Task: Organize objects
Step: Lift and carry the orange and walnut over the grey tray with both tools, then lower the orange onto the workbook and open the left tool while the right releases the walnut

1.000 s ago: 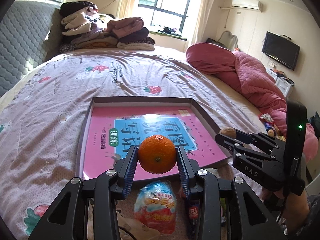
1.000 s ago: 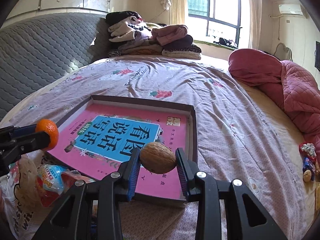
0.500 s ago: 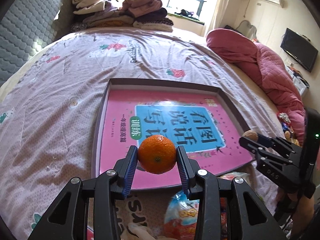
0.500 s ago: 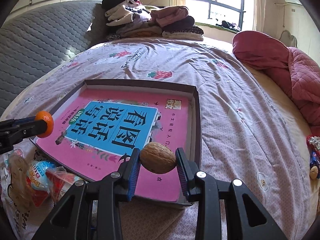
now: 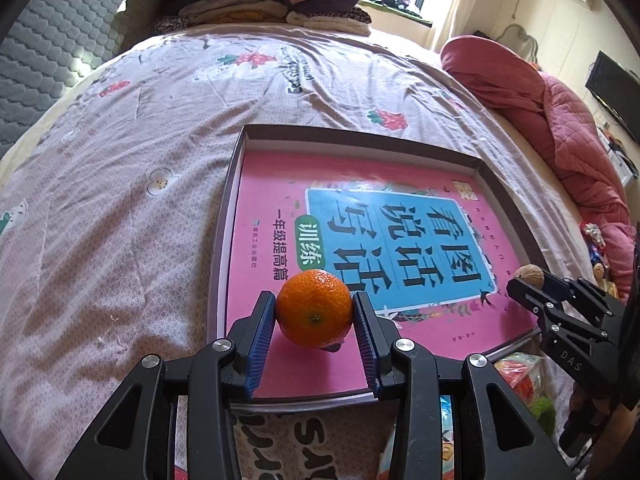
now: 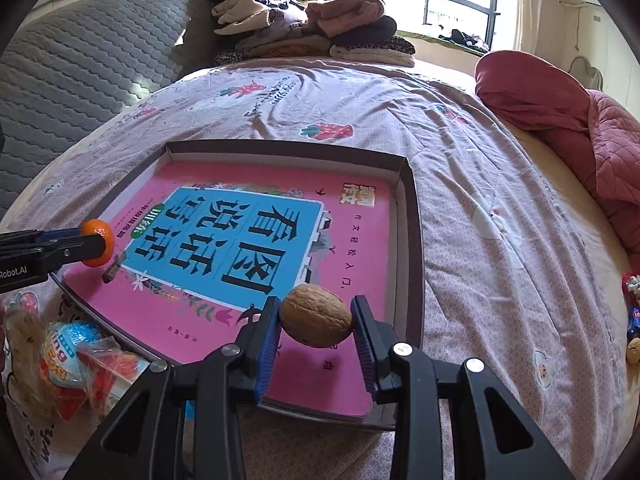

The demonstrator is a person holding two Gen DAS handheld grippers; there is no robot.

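My left gripper (image 5: 314, 314) is shut on an orange tangerine (image 5: 314, 308) and holds it over the near left corner of a shallow dark tray (image 5: 226, 216) with a pink book (image 5: 280, 184) lying in it. My right gripper (image 6: 316, 322) is shut on a brown walnut (image 6: 315, 315) over the tray's near right part (image 6: 416, 240), above the pink book (image 6: 256, 184). The right gripper with the walnut (image 5: 529, 273) also shows at the right of the left wrist view. The tangerine (image 6: 98, 237) shows at the left of the right wrist view.
Snack packets (image 6: 76, 352) lie on the bedsheet in front of the tray. A pink quilt (image 5: 560, 112) is heaped on the right. Folded clothes (image 6: 312, 28) are stacked at the head of the bed. Small toys (image 6: 632, 320) lie at the right edge.
Both grippers have moved forward over the tray, still holding the tangerine and the walnut. The snack packets have slid toward the bottom of both views.
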